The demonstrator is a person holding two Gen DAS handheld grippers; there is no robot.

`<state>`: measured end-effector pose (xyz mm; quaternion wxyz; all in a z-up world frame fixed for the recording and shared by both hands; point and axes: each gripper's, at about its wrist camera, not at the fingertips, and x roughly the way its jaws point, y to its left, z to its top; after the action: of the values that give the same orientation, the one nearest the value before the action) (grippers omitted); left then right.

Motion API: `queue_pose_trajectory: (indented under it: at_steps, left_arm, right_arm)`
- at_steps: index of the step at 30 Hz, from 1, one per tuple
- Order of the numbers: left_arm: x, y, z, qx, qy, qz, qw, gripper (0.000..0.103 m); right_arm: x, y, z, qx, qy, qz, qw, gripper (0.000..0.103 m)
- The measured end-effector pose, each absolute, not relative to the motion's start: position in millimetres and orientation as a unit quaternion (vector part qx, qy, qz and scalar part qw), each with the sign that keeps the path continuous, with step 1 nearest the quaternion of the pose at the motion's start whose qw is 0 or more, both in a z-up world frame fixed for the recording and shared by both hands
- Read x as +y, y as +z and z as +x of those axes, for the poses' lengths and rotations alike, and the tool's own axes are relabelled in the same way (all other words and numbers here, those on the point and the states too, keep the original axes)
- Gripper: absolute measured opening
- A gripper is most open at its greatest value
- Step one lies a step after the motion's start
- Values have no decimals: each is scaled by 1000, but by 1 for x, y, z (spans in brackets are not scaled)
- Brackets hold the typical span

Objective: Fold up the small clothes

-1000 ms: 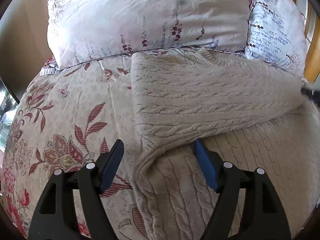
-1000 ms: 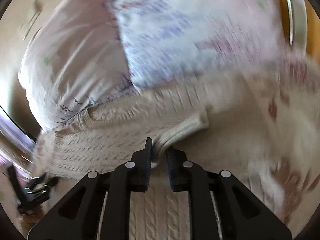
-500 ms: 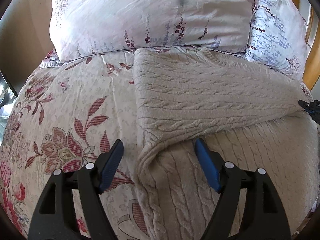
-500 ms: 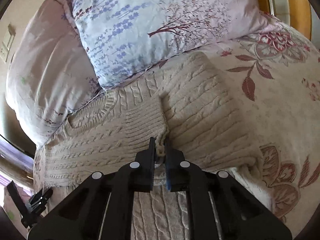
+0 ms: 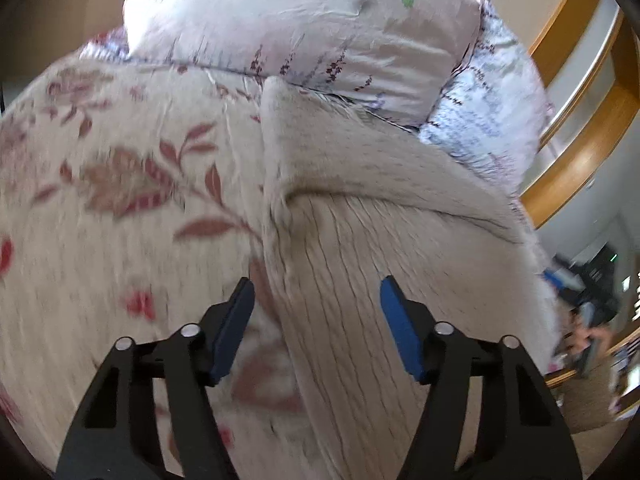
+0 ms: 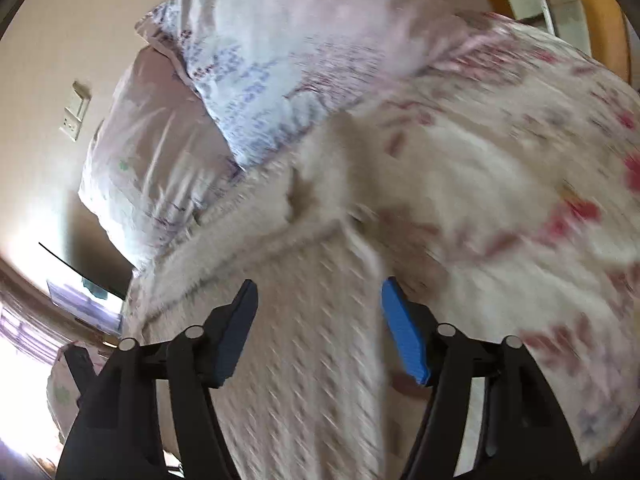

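A cream cable-knit sweater (image 5: 384,216) lies on the floral bedspread (image 5: 100,220), with a sleeve folded across its chest below the pillows. My left gripper (image 5: 316,312) is open and empty, above the sweater's left edge. The sweater also shows in the right wrist view (image 6: 296,320), blurred by motion. My right gripper (image 6: 318,312) is open and empty above the sweater's right side, with its right finger near the sweater's edge.
Two pillows (image 5: 304,32) lean at the head of the bed, also in the right wrist view (image 6: 272,64). A wooden bed frame (image 5: 576,136) curves at the right. A wall socket (image 6: 76,112) sits on the wall at left.
My right gripper was shut on the sweater's sleeve end and has opened and let go. Both grippers have drawn back and tilted; both views are now blurred.
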<state>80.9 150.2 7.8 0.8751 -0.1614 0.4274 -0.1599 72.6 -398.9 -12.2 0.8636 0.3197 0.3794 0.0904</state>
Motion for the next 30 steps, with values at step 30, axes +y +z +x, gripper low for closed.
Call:
queue_pose_trajectory:
  at_steps: [30]
  left_arm:
    - [130, -30, -45, 417, -282, -296, 812, 38]
  right_arm:
    - [-362, -62, -35, 436, 279, 382, 766, 24]
